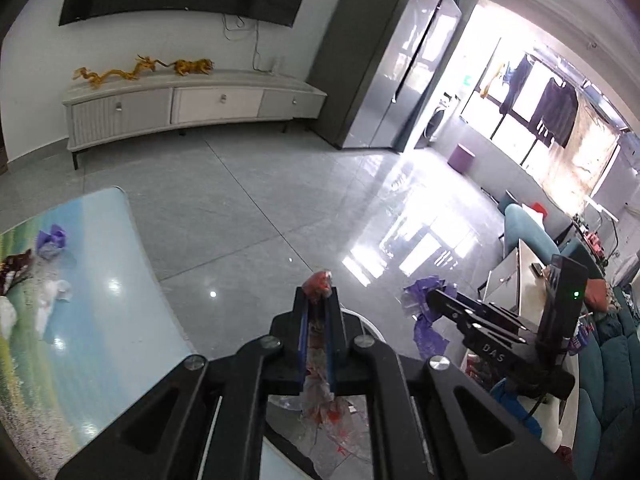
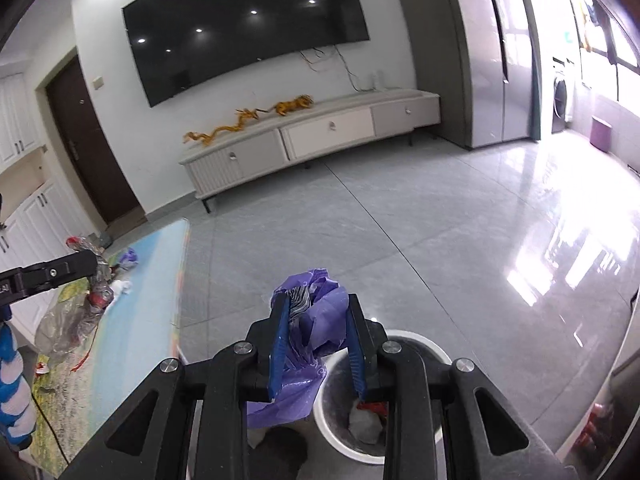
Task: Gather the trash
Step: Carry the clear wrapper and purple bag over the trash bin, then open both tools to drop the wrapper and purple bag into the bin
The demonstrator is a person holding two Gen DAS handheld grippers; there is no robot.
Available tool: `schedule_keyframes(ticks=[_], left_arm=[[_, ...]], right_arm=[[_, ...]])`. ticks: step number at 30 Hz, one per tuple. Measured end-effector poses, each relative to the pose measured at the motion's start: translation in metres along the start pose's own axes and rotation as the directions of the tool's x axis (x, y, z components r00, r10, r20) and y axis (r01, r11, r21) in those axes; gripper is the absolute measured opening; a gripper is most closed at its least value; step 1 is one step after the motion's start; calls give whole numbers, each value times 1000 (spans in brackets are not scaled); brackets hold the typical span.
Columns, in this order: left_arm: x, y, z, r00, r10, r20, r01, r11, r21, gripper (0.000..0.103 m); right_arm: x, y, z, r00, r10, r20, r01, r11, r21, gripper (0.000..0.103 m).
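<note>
Much of the white bin (image 2: 400,432) lies hidden behind the right gripper (image 2: 318,322) and the purple bag (image 2: 316,332) it clamps; the crumpled contents inside the bin are too blurred to identify. From the left wrist view, only a sliver of the bin's rim (image 1: 370,326) shows behind the left gripper (image 1: 318,294), whose clear wrapper (image 1: 320,400) trails out of the frame's lower edge. Left of the bin, the table (image 1: 100,320) is cut off by the frame, and small scraps (image 1: 50,240) on it are too small to name.
</note>
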State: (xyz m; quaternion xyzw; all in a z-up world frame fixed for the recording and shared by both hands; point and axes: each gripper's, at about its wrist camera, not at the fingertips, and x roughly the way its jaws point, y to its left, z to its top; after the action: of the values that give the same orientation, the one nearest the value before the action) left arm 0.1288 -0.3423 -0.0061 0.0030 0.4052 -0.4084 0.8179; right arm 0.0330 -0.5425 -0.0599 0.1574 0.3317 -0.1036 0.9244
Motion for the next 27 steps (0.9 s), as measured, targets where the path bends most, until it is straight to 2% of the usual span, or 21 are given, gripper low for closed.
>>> schedule_keyframes(ticks=[6, 10, 14, 18, 19, 20, 21, 23, 27], left_arm=[[94, -42, -5, 992, -27, -123, 30, 999, 22, 8], [140, -57, -6, 982, -42, -182, 48, 998, 29, 8], [170, -62, -8, 972, -59, -226, 65, 998, 17, 9], [183, -61, -10, 966, -73, -250, 75, 997, 1, 11], [185, -60, -11, 964, -76, -253, 78, 997, -2, 13], [186, -60, -12, 964, -81, -254, 82, 997, -6, 21], [186, -57, -12, 964, -84, -251, 84, 996, -11, 35], [186, -57, -13, 969, -79, -236, 78, 997, -17, 50], [180, -54, -14, 968, -91, -236, 88, 996, -24, 50]], right_arm=[[47, -66, -28, 991, -71, -118, 82, 992, 91, 26], [68, -90, -38, 981, -91, -168, 113, 986, 123, 32], [77, -103, -44, 976, -93, -195, 122, 982, 142, 35], [80, -105, -47, 974, -100, -202, 133, 979, 156, 38], [79, -106, -48, 974, -103, -201, 136, 978, 157, 39], [79, -105, -48, 974, -105, -201, 138, 978, 158, 39], [82, -103, -46, 974, -106, -200, 139, 977, 160, 39], [79, -104, -46, 975, -108, -193, 140, 977, 163, 40], [67, -106, -45, 977, -123, -172, 152, 974, 168, 40]])
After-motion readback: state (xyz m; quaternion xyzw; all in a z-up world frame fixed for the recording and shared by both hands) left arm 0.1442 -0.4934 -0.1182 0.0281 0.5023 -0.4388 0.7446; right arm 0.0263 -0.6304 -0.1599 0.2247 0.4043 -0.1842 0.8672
